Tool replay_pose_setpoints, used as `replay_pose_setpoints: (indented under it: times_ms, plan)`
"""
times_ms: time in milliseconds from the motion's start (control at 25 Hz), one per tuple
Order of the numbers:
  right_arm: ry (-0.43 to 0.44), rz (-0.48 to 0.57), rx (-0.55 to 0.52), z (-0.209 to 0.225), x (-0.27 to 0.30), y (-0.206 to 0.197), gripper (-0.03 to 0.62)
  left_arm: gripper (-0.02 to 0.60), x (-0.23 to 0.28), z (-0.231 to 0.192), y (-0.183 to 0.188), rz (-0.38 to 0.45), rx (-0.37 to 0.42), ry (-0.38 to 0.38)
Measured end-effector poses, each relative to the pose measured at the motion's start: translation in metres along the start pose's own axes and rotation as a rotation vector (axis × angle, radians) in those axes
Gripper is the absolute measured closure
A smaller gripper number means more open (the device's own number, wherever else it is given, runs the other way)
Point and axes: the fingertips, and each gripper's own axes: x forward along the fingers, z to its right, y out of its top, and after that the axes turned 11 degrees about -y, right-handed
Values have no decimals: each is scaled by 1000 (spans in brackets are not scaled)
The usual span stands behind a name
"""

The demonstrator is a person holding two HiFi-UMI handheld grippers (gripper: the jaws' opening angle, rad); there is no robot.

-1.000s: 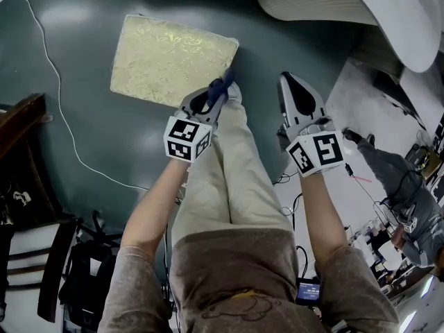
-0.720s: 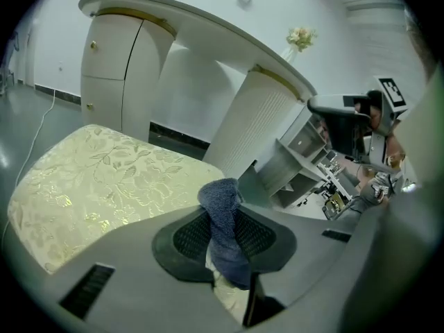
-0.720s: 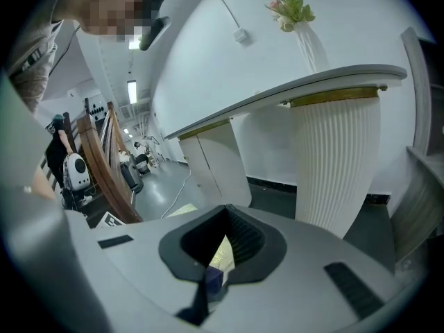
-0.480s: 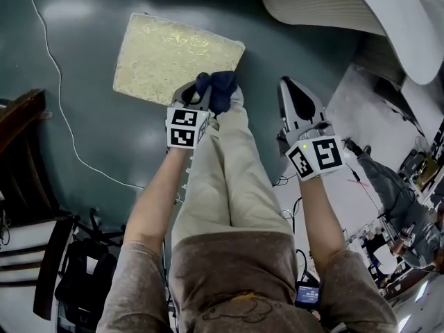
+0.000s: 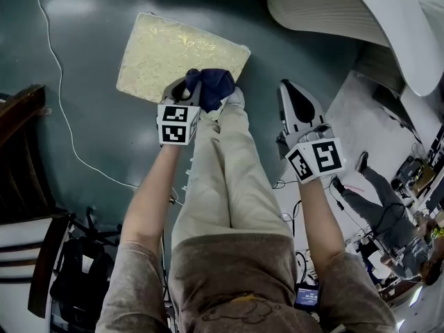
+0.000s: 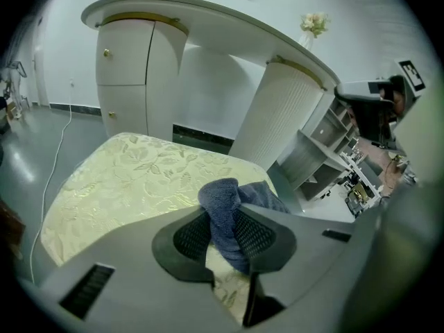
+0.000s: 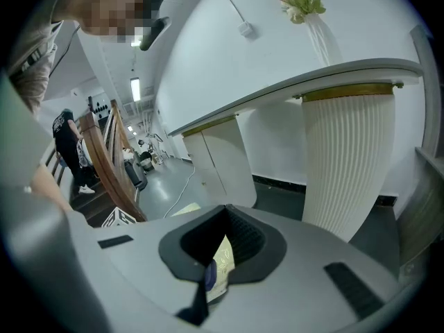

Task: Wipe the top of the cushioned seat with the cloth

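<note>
The cushioned seat (image 5: 166, 50) is a pale yellow pad with a leaf pattern, low on the dark green floor. My left gripper (image 5: 193, 92) is shut on a dark blue cloth (image 5: 212, 85) at the seat's near right corner. In the left gripper view the cloth (image 6: 225, 200) bunches between the black pads (image 6: 191, 236) and hangs onto the seat (image 6: 132, 179). My right gripper (image 5: 290, 89) is held off to the right of the seat, shut and holding nothing. Through its jaws in the right gripper view (image 7: 215, 255) a sliver of the seat and cloth shows.
The person's legs in khaki trousers (image 5: 222, 172) stand between the grippers. A white cable (image 5: 59, 109) runs over the floor at the left, beside a dark wooden chair (image 5: 21, 144). A white ribbed counter base (image 5: 326, 12) stands at the far right. Another person (image 5: 381, 207) is at the right.
My left gripper has moved left and forward with the cloth, from beside the seat's corner onto it. The cloth now shows as a fuller bunch. The right gripper has barely moved.
</note>
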Motion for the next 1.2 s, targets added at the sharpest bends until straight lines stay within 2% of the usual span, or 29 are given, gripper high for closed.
replay_pose_setpoints:
  times_ms: [400, 520, 680, 1000, 1200]
  plan:
    - [22, -12, -11, -12, 7, 1, 594, 486, -35, -76, 18, 33, -23, 105]
    - [27, -15, -14, -15, 11, -1, 594, 486, -42, -94, 20, 38, -32, 125]
    - [31, -20, -19, -19, 18, -1, 594, 486, -47, -117, 26, 33, -6, 155]
    - [39, -25, -25, -27, 20, 1, 594, 486, -74, -165, 34, 55, -49, 247]
    - [43, -27, -27, -30, 22, -2, 594, 486, -88, -192, 37, 46, -47, 305]
